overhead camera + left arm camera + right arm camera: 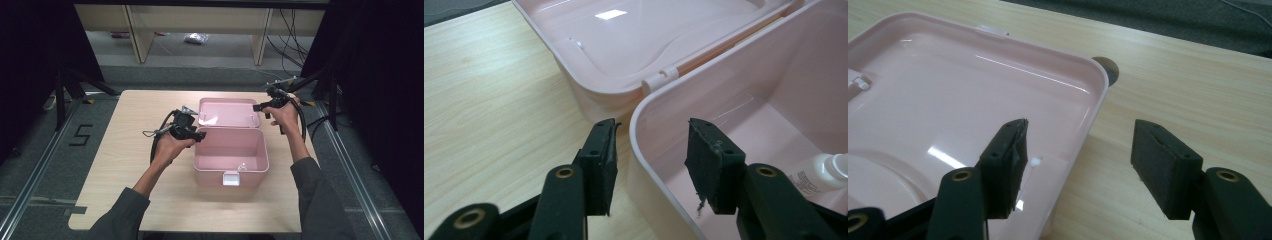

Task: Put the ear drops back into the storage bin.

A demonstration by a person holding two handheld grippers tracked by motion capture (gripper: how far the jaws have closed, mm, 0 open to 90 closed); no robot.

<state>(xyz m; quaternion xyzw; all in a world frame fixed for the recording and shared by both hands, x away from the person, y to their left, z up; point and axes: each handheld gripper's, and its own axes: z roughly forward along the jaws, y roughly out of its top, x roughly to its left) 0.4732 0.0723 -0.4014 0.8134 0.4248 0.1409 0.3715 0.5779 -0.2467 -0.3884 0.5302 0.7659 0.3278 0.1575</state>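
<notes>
**Open pink box on the table, a gripper at each side of it**

The pale pink plastic box with rounded corners [231,157] stands near the middle of the light wood-grain table [125,170], its matching pink hinged lid [229,112] thrown fully back so that it lies flat behind the box, inner face up. A small white latch [230,178] sits on the front wall of the box, on the side nearest the person. Inside, on the floor of the box towards the front, lies a small white plastic bottle [824,167] on its side.

The left gripper [195,134] is held at the box's rear left corner. In the left gripper view its jaws straddle the left wall of the box [649,130]: one black pad is outside over the table, the other inside over the box floor. The gap between them is moderate and a little air shows on each side of the rim, so the pads are not pressing on the wall. A white hinge piece [659,79] joins box and lid just ahead of the jaws.

The right gripper [261,107] sits at the lid's right edge. In the right gripper view its jaws stand fairly wide, straddling the lid's rim [1093,110], one pad above the lid's glossy interior and the other above bare table, neither touching the plastic
</notes>
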